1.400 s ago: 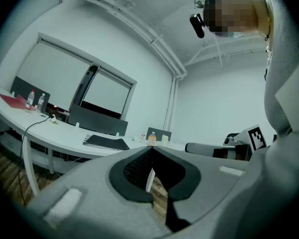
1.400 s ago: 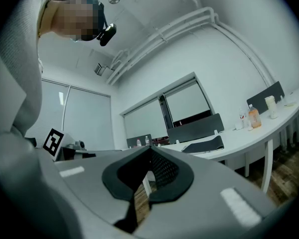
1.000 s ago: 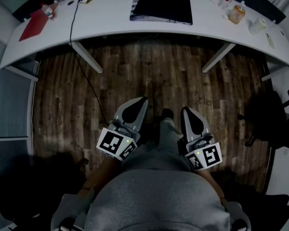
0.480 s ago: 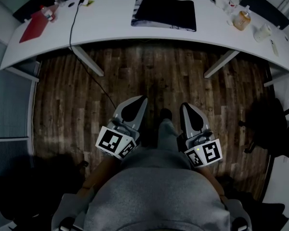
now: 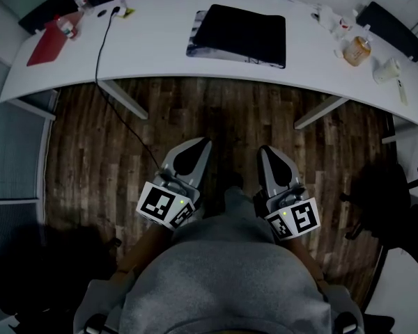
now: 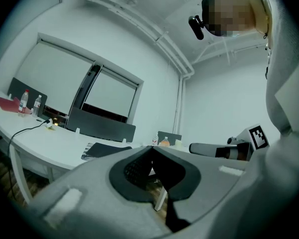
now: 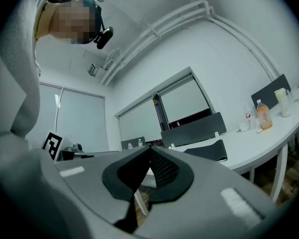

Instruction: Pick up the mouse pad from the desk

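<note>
the mouse pad (image 5: 240,33) in front of me is black and rectangular, lying flat on the white desk (image 5: 153,44) near its middle, its left end over something patterned, well right of the cable.

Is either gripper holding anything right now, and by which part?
Nothing is held. The left gripper and right gripper are both shut and empty, short of the mouse pad lying on the desk.

red folder (image 5: 47,44) far left | black cable (image 5: 97,47) drops to wood floor (image 5: 230,117) | amber bottle (image 5: 357,50) near white cup (image 5: 388,69), right
</note>
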The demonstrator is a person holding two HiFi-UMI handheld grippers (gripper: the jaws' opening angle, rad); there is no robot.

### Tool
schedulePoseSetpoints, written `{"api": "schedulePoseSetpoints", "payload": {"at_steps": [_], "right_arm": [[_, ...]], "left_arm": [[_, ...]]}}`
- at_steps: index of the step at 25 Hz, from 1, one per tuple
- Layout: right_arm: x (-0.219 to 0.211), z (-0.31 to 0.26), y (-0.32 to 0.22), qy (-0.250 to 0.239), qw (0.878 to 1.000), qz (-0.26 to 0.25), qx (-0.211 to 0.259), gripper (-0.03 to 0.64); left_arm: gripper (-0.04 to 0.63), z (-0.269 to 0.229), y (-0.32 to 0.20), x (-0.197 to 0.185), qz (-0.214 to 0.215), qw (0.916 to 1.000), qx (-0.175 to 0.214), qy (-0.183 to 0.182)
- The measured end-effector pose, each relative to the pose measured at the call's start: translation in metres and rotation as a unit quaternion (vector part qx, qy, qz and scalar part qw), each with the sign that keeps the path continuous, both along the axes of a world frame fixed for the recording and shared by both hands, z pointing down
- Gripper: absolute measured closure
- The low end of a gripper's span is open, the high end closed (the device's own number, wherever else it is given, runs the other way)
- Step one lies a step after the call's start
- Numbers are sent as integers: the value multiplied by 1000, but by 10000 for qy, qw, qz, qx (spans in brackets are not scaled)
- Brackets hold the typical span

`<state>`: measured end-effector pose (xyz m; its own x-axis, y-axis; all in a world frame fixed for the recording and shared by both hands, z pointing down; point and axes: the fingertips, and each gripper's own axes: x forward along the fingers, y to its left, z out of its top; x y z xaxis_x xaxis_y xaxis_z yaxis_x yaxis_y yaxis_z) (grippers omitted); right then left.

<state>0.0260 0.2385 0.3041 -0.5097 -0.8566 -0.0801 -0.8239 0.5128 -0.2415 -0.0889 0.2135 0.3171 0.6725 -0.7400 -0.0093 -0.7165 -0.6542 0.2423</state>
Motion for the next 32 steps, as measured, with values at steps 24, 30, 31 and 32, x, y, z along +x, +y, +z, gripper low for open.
{"api": "schedulePoseSetpoints", "payload": {"at_steps": [24, 30, 31, 32], "right_arm": [[68, 4, -132, -86, 9993, -330, -152, 617], [57, 4, -142, -156, 9991, -363, -176, 617], [56, 2, -144, -154, 9992, -344, -161, 617], [56, 1, -145, -138, 9993, -328, -149, 617]], "left_arm": [[595, -4, -130, 52, -482, 9988, 27, -83], [595, -1, -136, 45, -484, 9988, -25, -109], [595, -2, -137, 43, -476, 9988, -27, -98], [595, -4, -138, 42, -461, 9989, -25, -88]]}}
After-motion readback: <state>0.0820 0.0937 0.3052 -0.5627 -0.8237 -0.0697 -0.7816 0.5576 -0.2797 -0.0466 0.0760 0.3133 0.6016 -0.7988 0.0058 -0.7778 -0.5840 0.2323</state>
